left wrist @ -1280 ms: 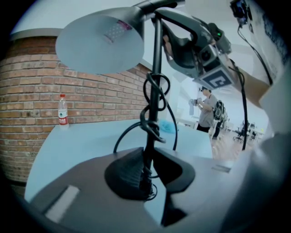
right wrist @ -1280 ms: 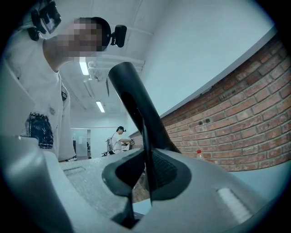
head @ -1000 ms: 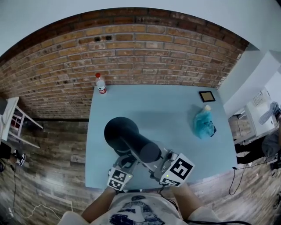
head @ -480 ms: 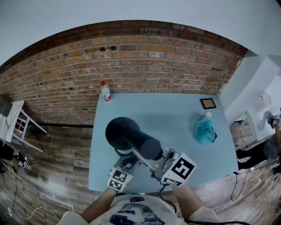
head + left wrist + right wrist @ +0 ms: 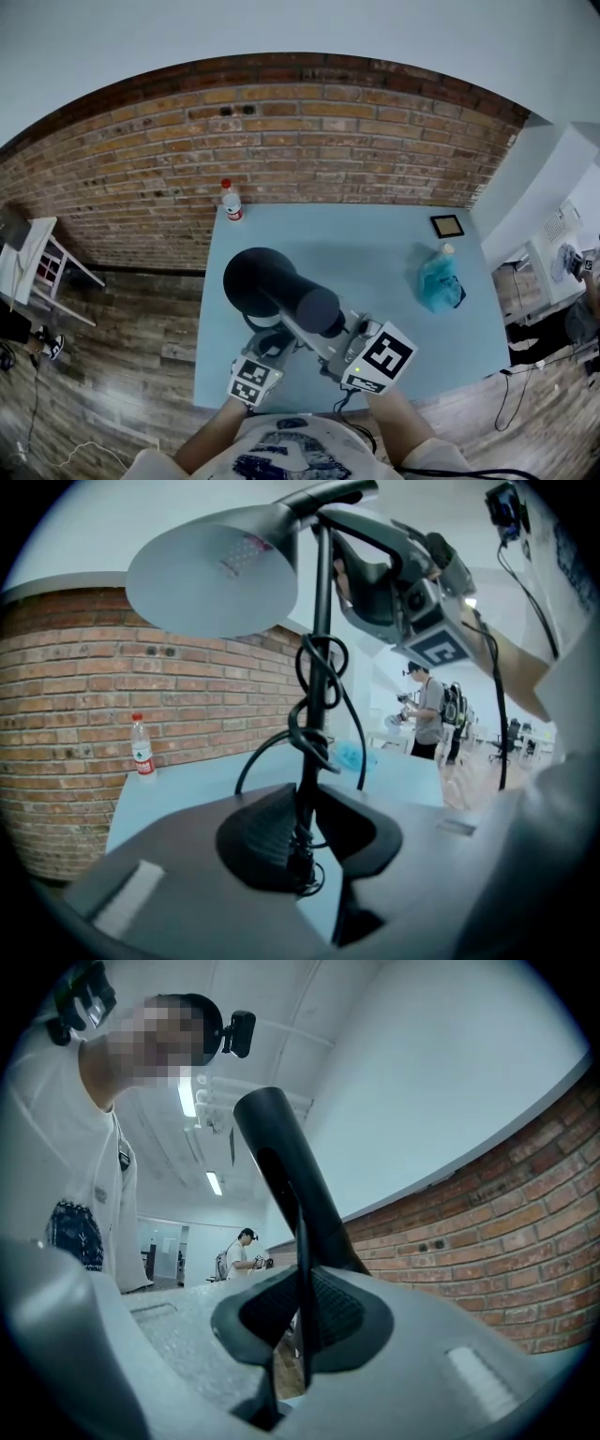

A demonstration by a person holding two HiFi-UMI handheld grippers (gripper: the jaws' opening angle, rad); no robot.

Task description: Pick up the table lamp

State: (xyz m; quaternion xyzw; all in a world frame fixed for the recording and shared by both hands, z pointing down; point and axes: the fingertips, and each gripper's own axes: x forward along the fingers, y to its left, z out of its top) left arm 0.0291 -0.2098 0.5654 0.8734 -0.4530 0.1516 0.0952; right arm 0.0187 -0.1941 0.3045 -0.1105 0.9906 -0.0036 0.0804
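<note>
A bottle [image 5: 231, 201] is seen at the far left corner of the tabletop [image 5: 366, 246]. Nearer, the lamp [image 5: 270, 286] is held over the tabletop's near part by both claws. The left claw [image 5: 302, 841] is closed on its cord-wrapped stem, low down. The right claw [image 5: 302, 1316] is closed on the thin upper arm beside the shade. A blue bag [image 5: 439, 284] and a small frame [image 5: 447, 226] are seen at the right.
</note>
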